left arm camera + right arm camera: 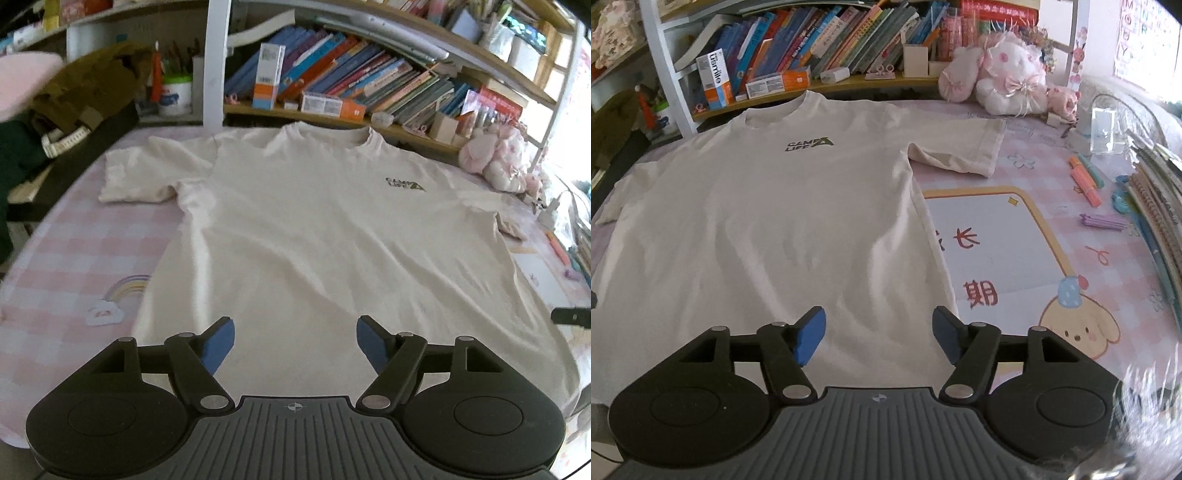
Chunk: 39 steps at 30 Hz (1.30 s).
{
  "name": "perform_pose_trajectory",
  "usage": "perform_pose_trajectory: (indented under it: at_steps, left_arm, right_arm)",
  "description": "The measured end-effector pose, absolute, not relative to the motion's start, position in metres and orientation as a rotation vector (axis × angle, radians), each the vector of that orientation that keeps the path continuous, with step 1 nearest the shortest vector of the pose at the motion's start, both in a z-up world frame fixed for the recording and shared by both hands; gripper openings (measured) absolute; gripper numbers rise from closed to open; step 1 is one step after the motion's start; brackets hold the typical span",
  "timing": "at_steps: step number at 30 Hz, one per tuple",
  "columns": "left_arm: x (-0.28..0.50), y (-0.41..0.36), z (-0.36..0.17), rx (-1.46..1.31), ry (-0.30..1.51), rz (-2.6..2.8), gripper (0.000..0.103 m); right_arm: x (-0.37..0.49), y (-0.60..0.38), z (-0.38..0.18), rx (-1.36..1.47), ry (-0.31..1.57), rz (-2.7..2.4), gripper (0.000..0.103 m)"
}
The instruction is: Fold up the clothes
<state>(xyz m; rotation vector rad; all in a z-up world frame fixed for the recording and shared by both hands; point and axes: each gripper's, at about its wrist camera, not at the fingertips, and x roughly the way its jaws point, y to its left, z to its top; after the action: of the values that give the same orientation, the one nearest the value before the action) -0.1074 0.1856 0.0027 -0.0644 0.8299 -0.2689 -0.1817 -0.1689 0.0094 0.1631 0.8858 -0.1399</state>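
A cream T-shirt (314, 236) with a small dark chest print (405, 184) lies spread flat, front up, collar toward the bookshelf, both short sleeves out to the sides. My left gripper (295, 338) hovers over the shirt's lower left part, blue pads wide apart, nothing between them. In the right wrist view the same T-shirt (768, 221) fills the left and middle. My right gripper (879, 330) stands open over the lower right hem area, near the shirt's side edge, with only cloth below it. The tip of the right gripper shows at the left wrist view's right edge.
The shirt rests on a pink checked table cover (74, 266). A printed desk mat (1004, 243), highlighters (1086, 184) and stacked notebooks (1160, 206) lie to the right. Plush toys (1008, 74) and a bookshelf (820, 44) stand behind. Dark clothes (85, 85) are piled at far left.
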Motion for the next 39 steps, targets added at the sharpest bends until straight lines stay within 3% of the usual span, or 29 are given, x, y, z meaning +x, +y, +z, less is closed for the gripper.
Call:
perform_pose_trajectory:
  at_steps: [6,18,20,26,39]
  left_arm:
    - [-0.08,0.157,0.003,-0.087,0.853,-0.242,0.075]
    - [-0.042,0.096,-0.003,0.032,0.872,-0.19,0.077]
    - [-0.041,0.092,-0.004,0.042,0.859,-0.18,0.083]
    - [-0.032,0.087,-0.007,0.082,0.838,-0.2,0.088]
    - [-0.012,0.095,-0.031,0.114,0.89,-0.289,0.089]
  right_arm:
    - [-0.148,-0.196,0.003,0.208,0.905,-0.111,0.071]
    - [-0.086,-0.253,-0.013,0.274,0.925,-0.058,0.071]
    - [-0.079,-0.258,-0.016,0.279,0.935,-0.049,0.071]
    - [-0.07,-0.257,-0.02,0.276,0.947,-0.073,0.076]
    - [-0.054,-0.259,-0.019,0.377,0.931,-0.165,0.075]
